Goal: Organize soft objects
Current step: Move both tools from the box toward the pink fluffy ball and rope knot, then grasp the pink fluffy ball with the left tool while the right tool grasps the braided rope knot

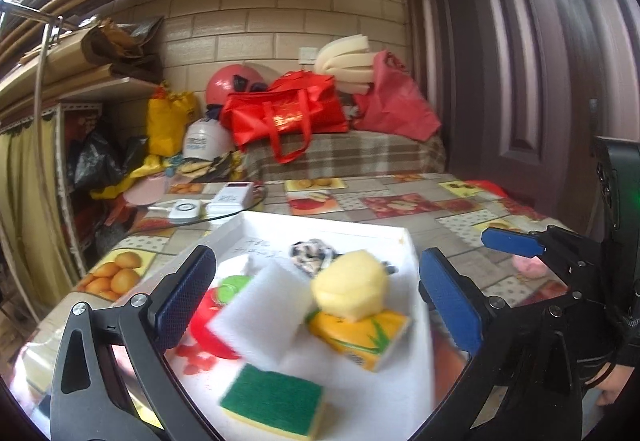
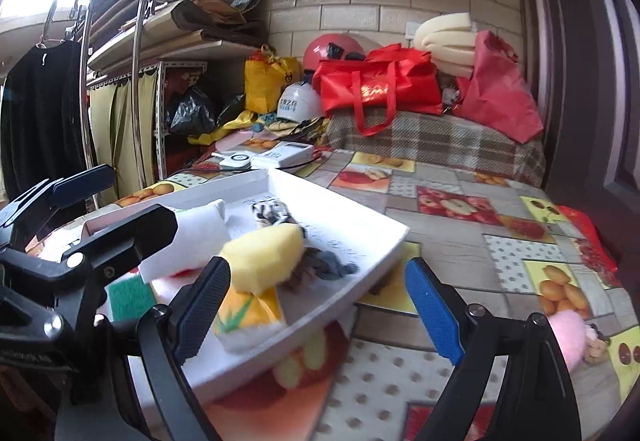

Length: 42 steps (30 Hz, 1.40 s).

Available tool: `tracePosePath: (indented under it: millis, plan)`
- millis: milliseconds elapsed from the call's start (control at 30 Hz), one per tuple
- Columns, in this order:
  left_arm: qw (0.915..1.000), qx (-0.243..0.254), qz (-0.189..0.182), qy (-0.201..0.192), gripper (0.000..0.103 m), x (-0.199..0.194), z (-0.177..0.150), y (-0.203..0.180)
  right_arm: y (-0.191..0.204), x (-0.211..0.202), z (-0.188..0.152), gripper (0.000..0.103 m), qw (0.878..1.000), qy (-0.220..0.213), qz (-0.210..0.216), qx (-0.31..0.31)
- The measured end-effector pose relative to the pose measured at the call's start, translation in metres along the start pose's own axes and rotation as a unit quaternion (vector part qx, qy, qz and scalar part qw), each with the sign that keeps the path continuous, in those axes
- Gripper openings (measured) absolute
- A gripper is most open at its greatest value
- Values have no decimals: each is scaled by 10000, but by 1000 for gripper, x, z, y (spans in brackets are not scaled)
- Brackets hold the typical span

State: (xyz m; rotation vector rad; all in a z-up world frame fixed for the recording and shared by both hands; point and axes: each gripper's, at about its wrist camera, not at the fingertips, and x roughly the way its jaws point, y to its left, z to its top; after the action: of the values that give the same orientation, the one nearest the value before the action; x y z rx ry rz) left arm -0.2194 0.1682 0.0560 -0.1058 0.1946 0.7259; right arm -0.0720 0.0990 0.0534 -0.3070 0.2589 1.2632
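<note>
A white tray (image 1: 320, 227) on the fruit-print table holds a white foam block (image 1: 260, 313), a yellow sponge (image 1: 348, 289) on an orange packet (image 1: 360, 339), a green scouring sponge (image 1: 272, 401), a red item (image 1: 208, 329) and a patterned cloth (image 1: 310, 253). My left gripper (image 1: 316, 281) hovers open over them, its pads touching nothing. My right gripper (image 2: 320, 301) stands open at the tray's (image 2: 360, 211) near right edge, the yellow sponge (image 2: 264, 257) and a grey cloth (image 2: 332, 265) just ahead. A pink plush (image 2: 568, 337) lies on the table to its right.
A round glass plate with white devices (image 1: 232, 197) sits behind the tray. Beyond it stands a plaid-covered bench (image 1: 352, 153) with a red bag (image 1: 288, 113). A door (image 1: 520, 61) closes the right side. Shelves and a clothes rail (image 2: 84, 81) stand on the left.
</note>
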Motion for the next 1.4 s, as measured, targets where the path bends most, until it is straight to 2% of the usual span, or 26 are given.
tracePosePath:
  millis: [100,200,233,300,367,467,533,633,700,733,833,933,967,1033,1067,1100,1200,1300,1400]
  plan:
    - [9985,-212,-495,-35,103,-6,2,-11,-23,-39,-7,89,9984,-507,-222,113]
    - [9979,-22,-653,42,103,-6,2,-30,-54,-77,-12,91,9933,-1007,-351,441]
    - [9976,53,-686,76,103,-5,2,-37,-66,-89,-14,103,9912,-1119,-451,541]
    - [9966,204,-778,161,103,-2,2,-52,-87,-104,-20,103,9869,-1197,-837,690]
    - [9951,305,-889,291,103,3,1,-63,-111,-109,-25,103,9873,-824,-1173,691]
    - [9894,301,-1256,658,103,16,-2,-77,-146,-107,-33,103,9848,-168,-1585,693]
    - [9859,386,-1329,937,103,26,-4,-89,-169,-102,-42,103,9839,359,-1540,835]
    - [9827,371,-1430,1120,103,37,-4,-99,-194,-89,-57,103,9772,1199,-1405,1044]
    - [9793,380,-1542,1254,103,43,-5,-106,-207,-85,-62,103,9739,1362,-1275,1296]
    - [9775,426,-1583,1331,103,46,-6,-110,-212,-83,-62,103,9716,1387,-1367,1342]
    - [9704,561,-1727,1590,103,58,-8,-128,-225,-65,-61,103,9683,1490,-1590,1222]
    - [9610,551,-2003,1826,102,75,-9,-141,-237,-36,-60,103,9622,1849,-1738,992]
    - [9576,558,-2095,1895,102,80,-9,-147,-239,-26,-60,100,9611,1985,-1661,961]
    - [9512,647,-2258,2002,102,93,-8,-161,-243,-14,-62,82,9607,2222,-1359,960]
    - [9490,731,-2309,2016,102,100,-7,-170,-245,-9,-64,60,9597,2336,-1225,964]
    - [9476,830,-2327,2026,102,106,-6,-177,-246,-4,-66,48,9589,2432,-1092,976]
    - [9418,1227,-2338,2083,102,128,-5,-206,-240,-10,-65,39,9648,2292,-956,866]
    - [9329,1541,-2489,2099,102,145,-5,-233,-241,-11,-67,38,9649,2258,-1004,888]
    - [9246,1825,-2498,2222,102,160,-7,-257,-256,-13,-68,38,9612,2217,-1025,1286]
